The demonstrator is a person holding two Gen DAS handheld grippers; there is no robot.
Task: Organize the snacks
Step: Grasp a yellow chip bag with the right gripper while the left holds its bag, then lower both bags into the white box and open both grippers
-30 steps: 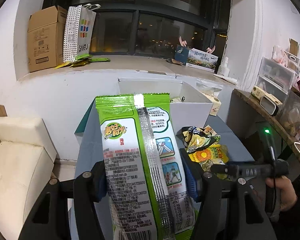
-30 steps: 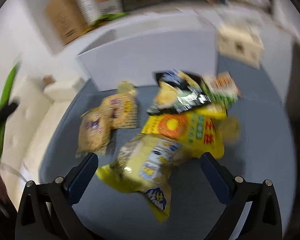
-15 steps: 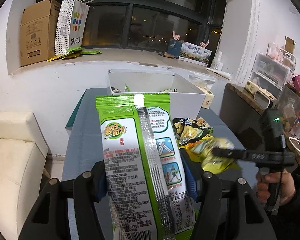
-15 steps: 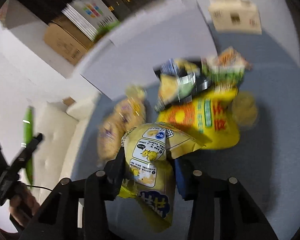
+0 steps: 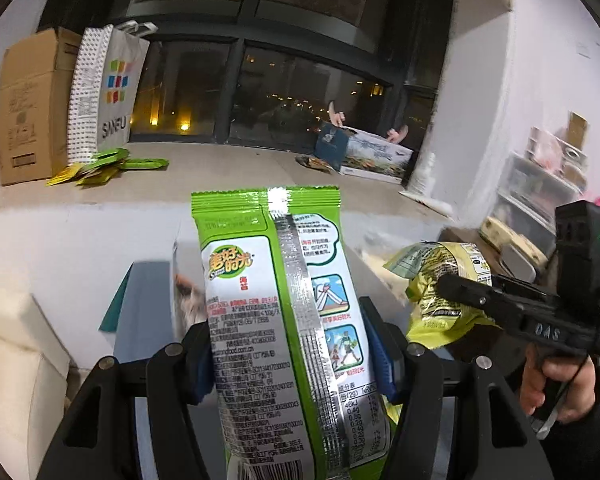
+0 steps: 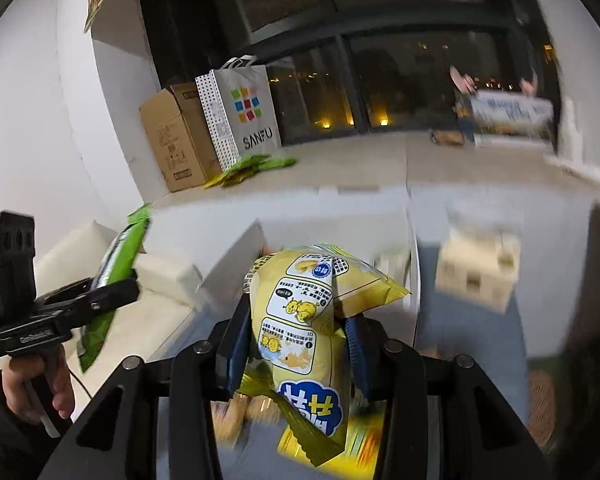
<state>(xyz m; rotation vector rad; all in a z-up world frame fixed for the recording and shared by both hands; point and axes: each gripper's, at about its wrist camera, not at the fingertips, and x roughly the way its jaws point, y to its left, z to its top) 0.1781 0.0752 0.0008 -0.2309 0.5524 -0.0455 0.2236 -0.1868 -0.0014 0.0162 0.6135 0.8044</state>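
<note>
My left gripper (image 5: 290, 354) is shut on a green seaweed snack pack (image 5: 276, 304), held upright in front of the camera. My right gripper (image 6: 296, 342) is shut on a yellow chip bag (image 6: 300, 312) and holds it up above the blue table. The same yellow bag (image 5: 440, 292) shows in the left wrist view, right of the green pack. The green pack (image 6: 112, 264) in the left gripper (image 6: 116, 292) shows at the left of the right wrist view. The white box (image 6: 236, 264) stands just behind both packs. More snacks (image 6: 240, 416) lie blurred under the yellow bag.
A windowsill holds a cardboard box (image 5: 28, 108), a SANFU paper bag (image 5: 108, 92) and green packets (image 5: 100, 166). A cream sofa (image 5: 12, 360) is at the left. A small beige box (image 6: 480, 268) sits on the table. Shelves with bins (image 5: 540, 184) are at the right.
My right gripper has closed on the yellow chip bag and lifted it off the pile toward the white box. My left gripper still holds the green pack and has tilted upward.
</note>
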